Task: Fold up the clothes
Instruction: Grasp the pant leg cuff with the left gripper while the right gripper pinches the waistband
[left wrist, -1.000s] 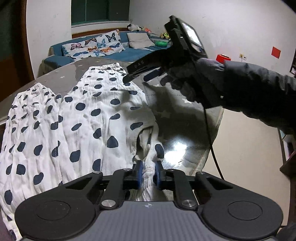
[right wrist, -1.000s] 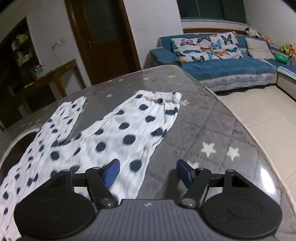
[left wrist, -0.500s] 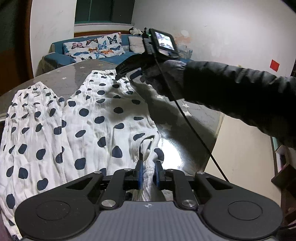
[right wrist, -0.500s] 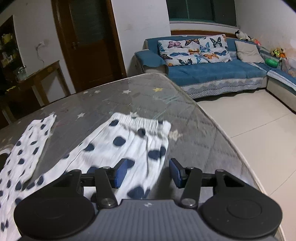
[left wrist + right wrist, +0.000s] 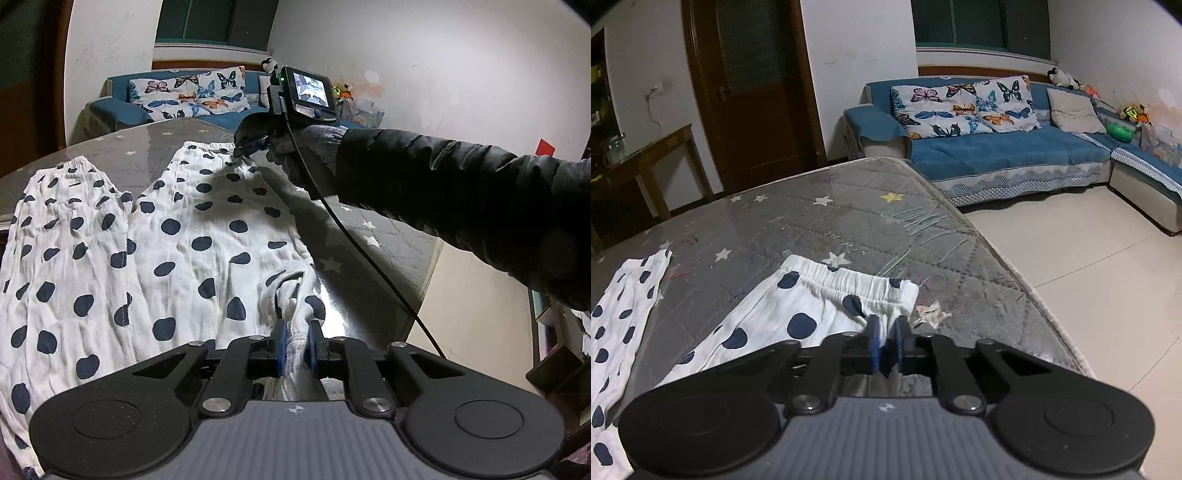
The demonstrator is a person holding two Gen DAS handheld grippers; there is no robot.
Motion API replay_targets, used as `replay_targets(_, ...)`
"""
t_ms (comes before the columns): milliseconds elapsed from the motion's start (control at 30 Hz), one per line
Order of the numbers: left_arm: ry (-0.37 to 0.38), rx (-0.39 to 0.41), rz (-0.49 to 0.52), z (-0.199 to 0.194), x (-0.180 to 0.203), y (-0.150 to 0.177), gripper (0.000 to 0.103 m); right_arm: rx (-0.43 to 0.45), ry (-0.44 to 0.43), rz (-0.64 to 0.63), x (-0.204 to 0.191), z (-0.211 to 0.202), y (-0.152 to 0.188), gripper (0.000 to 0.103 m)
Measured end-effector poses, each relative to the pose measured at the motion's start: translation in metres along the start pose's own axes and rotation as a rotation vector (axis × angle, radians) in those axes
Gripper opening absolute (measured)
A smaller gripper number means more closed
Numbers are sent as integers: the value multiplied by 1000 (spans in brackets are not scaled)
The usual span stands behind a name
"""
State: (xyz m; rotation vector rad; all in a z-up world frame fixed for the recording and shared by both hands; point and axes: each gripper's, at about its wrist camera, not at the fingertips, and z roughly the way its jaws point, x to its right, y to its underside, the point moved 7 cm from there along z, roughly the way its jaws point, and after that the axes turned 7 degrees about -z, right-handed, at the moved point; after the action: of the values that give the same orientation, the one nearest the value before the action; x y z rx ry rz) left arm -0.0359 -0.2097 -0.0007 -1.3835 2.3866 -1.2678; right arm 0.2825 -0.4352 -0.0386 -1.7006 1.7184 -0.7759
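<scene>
- your left gripper [image 5: 294, 341] is clamped on a bunched fold of the polka-dot trousers [image 5: 207, 236] at their near right edge, close to the table's near rim; the white cloth fills the gap between the blue pads.
- your right gripper [image 5: 886, 345] is pinched shut on the right corner of the far trouser cuff [image 5: 849, 284], with a sliver of cloth showing between its pads; in the left wrist view its tip [image 5: 249, 147] meets the cloth at that same far corner.
- with both ends of the same long right edge held, you look set to lift that leg and carry it left over the other leg [image 5: 55, 236], a judgement from the grips alone.
- holding at the two ends should keep the edge taut, so the thin cloth will likely follow as one panel and not sag in the middle.
- the trousers lie flat on the grey star-quilted table [image 5: 849, 221], the legs running near to far, side by side, splitting apart toward the far end.
- the cloth is white with dark navy dots, crinkled and light, with gathered elastic cuffs; it puckers into ridges around your left grip.
- beyond the table sits a blue sofa [image 5: 1008, 147] with a butterfly cushion.
</scene>
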Motion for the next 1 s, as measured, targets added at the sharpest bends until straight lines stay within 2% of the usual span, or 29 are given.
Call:
replay_targets(467, 26, 35, -9, -17, 1, 0, 11, 11, 81, 38, 29, -23, -6, 1)
replay_targets(600, 23, 29, -7, -15, 0, 1, 11, 6, 63, 80, 39, -24, 3, 2)
replay_targets(733, 20, 20, -4, -12, 0, 1, 11, 10, 15, 125, 40, -18, 13, 7)
replay_targets(833, 15, 11, -4, -8, -1, 2, 11, 25, 16, 115, 37, -13, 14, 12)
replay_targets(967, 10, 9, -2, -6, -1, 0, 11, 50, 6, 94, 29, -6, 10, 33)
replay_targets(1000, 9, 9, -1, -5, -2, -1, 11, 51, 10, 82, 26, -4, 9, 35)
